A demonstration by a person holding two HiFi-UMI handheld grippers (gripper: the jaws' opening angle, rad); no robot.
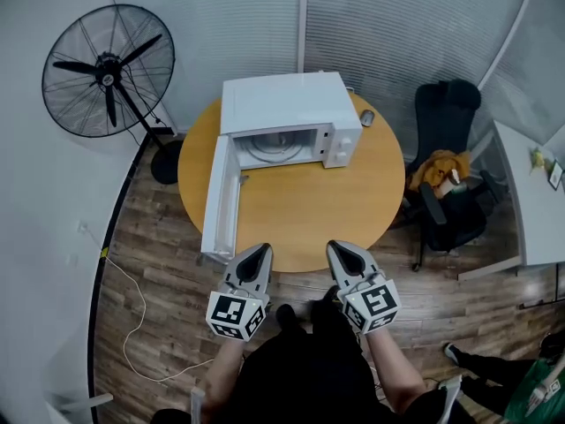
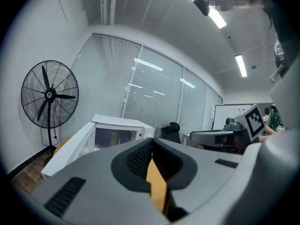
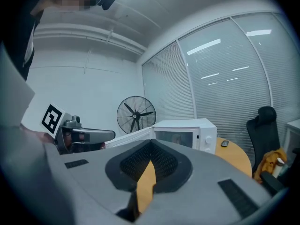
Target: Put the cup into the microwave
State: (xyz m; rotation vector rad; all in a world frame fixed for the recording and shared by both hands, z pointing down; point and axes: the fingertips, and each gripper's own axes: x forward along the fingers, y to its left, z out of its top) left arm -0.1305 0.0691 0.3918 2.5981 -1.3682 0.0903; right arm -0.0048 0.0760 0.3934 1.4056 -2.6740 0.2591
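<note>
Holding my left gripper (image 1: 261, 251) and right gripper (image 1: 336, 248) pressed together, empty, at the table's (image 1: 300, 223) six o'clock edge.
Cup (image 2: 113, 137) shows dimly inside the open microwave (image 1: 282, 102) at twelve o'clock, door (image 1: 221, 197) swung toward seven.

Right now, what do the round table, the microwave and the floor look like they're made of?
Round table: smooth orange-tan wood or laminate, even colour, no visible grain.
Microwave: white painted metal or plastic shell, flat uniform panels.
Floor: wood or wood-look planks, visible seams and brown grain.
</note>
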